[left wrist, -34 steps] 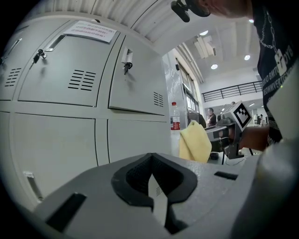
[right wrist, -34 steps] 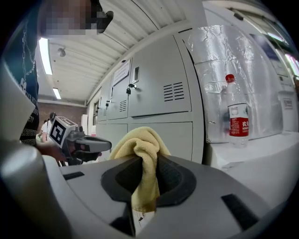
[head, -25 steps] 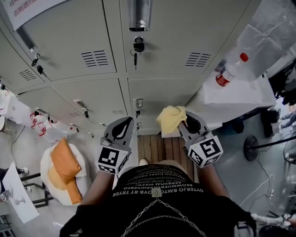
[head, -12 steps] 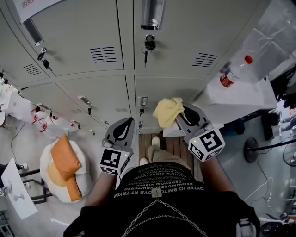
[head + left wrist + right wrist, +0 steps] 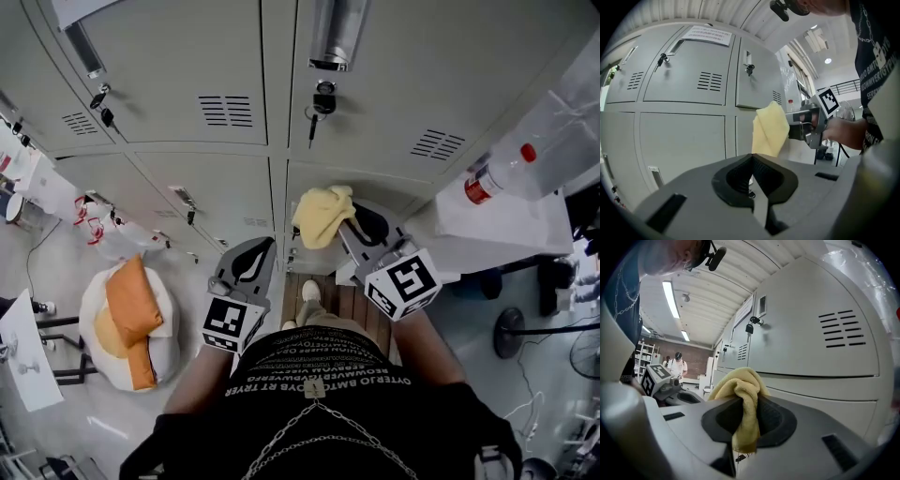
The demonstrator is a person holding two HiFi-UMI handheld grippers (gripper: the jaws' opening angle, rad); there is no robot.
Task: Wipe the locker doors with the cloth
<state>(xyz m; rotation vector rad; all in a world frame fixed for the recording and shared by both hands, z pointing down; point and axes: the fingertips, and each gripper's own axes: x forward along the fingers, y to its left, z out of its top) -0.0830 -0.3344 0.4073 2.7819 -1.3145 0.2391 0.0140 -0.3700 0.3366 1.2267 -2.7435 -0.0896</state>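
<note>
A yellow cloth (image 5: 320,217) is pinched in my right gripper (image 5: 349,221), which is shut on it and held up close to the grey locker doors (image 5: 384,89). In the right gripper view the cloth (image 5: 741,397) bunches between the jaws and hangs down, with the locker door (image 5: 811,333) just to its right. My left gripper (image 5: 251,255) hangs lower and to the left, shut with nothing in it. From the left gripper view the cloth (image 5: 769,129) and right gripper (image 5: 793,128) show ahead of the lockers (image 5: 689,89).
Keys hang from the door locks (image 5: 319,105). A white table (image 5: 502,220) with a plastic bottle (image 5: 497,173) stands at the right. An orange cushion on a white seat (image 5: 131,319) sits on the floor at the left. A wooden platform (image 5: 342,298) lies below the lockers.
The right gripper with the cloth has shifted left and up toward the locker doors. The view has swung so the lockers sit more to the right. The left gripper stays put.
</note>
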